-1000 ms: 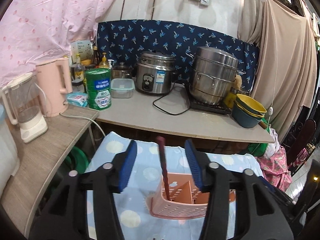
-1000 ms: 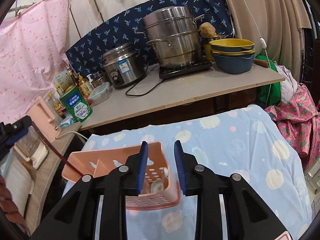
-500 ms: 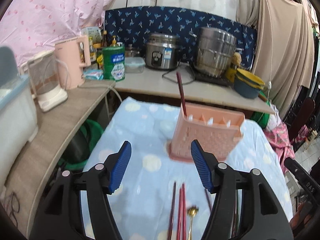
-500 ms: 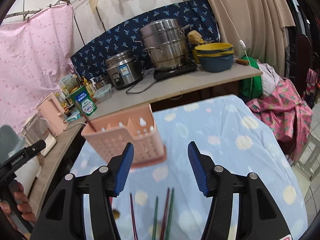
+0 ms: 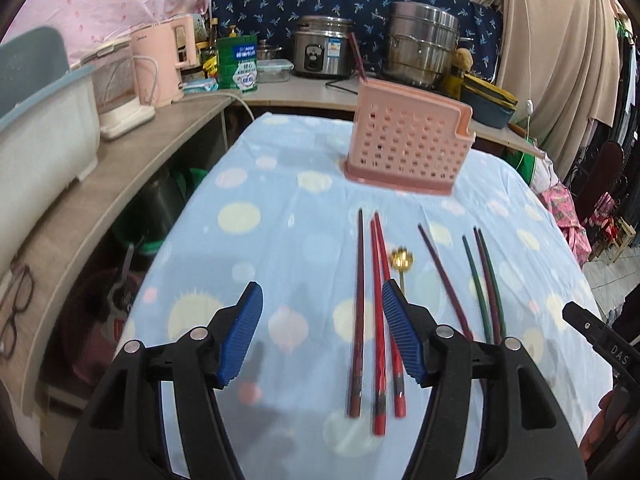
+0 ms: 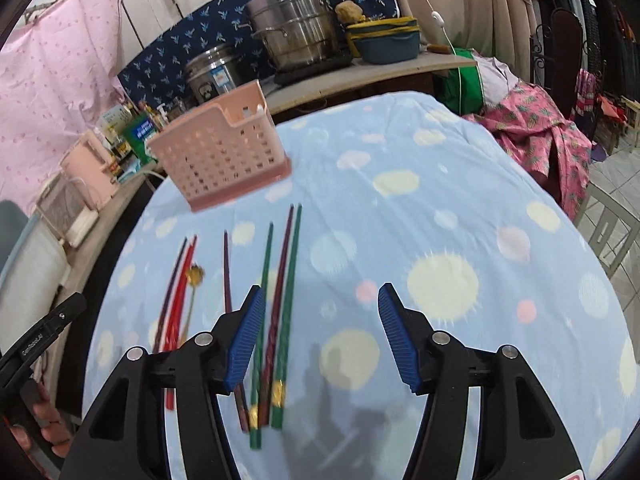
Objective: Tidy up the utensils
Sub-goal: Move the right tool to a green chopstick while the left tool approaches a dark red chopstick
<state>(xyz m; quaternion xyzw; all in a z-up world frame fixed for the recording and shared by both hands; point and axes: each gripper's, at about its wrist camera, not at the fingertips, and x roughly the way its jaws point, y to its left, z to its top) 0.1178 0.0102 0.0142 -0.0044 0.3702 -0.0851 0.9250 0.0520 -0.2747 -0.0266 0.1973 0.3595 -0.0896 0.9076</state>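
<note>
The left gripper [image 5: 322, 334] is spread wide and holds nothing; the right gripper [image 6: 320, 334] likewise. The pink utensil basket [image 5: 406, 142] stands near the far edge of the blue spotted tablecloth [image 5: 256, 264], one dark chopstick [image 5: 357, 60] protruding. Loose chopsticks [image 5: 374, 320] lie side by side toward the near edge (their lower ends blur, partly covered by fingers [image 5: 400, 336]). A gold spoon [image 5: 402, 262] lies between them, handle mostly hidden.

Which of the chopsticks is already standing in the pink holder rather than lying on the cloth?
The dark red chopstick sticking up from the pink holder at its far left corner; all others lie flat on the cloth.
</note>
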